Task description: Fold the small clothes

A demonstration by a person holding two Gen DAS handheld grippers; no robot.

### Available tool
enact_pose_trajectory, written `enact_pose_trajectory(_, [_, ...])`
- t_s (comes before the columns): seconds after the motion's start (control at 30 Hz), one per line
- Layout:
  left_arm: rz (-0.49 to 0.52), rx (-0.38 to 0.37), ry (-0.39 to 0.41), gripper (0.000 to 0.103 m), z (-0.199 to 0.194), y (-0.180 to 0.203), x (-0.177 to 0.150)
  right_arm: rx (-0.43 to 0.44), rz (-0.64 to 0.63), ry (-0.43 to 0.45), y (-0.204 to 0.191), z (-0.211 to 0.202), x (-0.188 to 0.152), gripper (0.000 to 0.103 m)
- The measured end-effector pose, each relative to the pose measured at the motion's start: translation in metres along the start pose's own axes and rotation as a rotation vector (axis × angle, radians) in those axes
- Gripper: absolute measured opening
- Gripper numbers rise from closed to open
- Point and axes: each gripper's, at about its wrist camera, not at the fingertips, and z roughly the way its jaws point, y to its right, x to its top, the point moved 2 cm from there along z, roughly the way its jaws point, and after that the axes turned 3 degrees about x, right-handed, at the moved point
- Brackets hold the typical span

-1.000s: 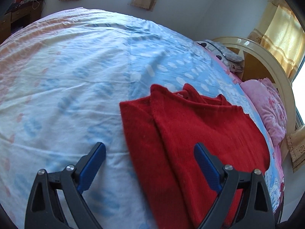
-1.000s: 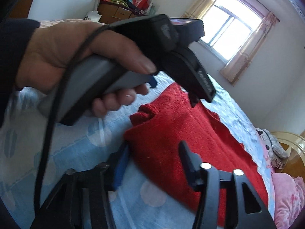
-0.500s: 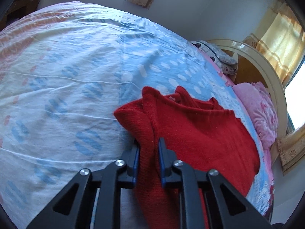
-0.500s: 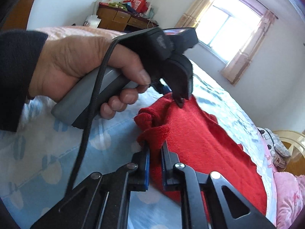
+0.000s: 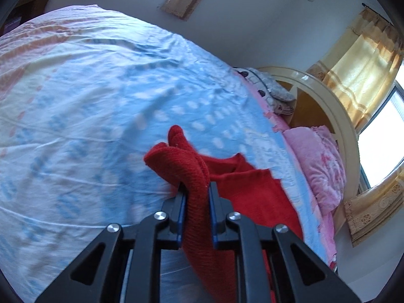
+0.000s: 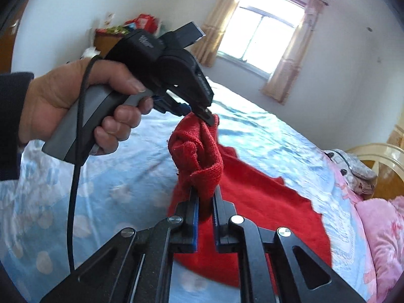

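A red knitted sweater lies on the bed, one edge lifted off the sheet. My left gripper is shut on a bunched fold of that edge, which bulges out above the blue pads. My right gripper is shut on another bunch of the same edge. In the right wrist view the left gripper, held by a hand in a dark sleeve, pinches the sweater just beyond and above mine. The rest of the sweater trails down onto the bed to the right.
The bed sheet is light blue and pink with pale spots. Pink bedding and a grey pillow lie by the curved cream headboard. A cluttered wooden dresser stands by the far wall, near a window.
Both grippers went from open around the sweater's edge to shut on it, then rose, lifting that edge off the bed and bunching it.
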Motion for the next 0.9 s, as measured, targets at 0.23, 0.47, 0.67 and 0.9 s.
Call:
enact_pose_trajectory(0.23, [0.049,-0.023,-0.004,0.016,0.017,0.046,0.01,-0.037,0.089,0.016,0.047,-0.013,-0.006,0.007])
enact_pose_trajectory(0.47, [0.11,-0.068,-0.021,0.016,0.039,0.094,0.013,-0.068,0.171,0.003,0.089,-0.02,-0.024,0.007])
enact_pose_trajectory(0.67, [0.16,-0.081,-0.056,0.016,0.069,0.13,0.009,-0.075,0.262,-0.028,0.125,-0.022,-0.045,0.007])
enact_pose_trajectory(0.9, [0.206,-0.077,-0.111,0.016,0.106,0.16,-0.002,-0.074,0.357,-0.074,0.155,-0.02,-0.074,0.007])
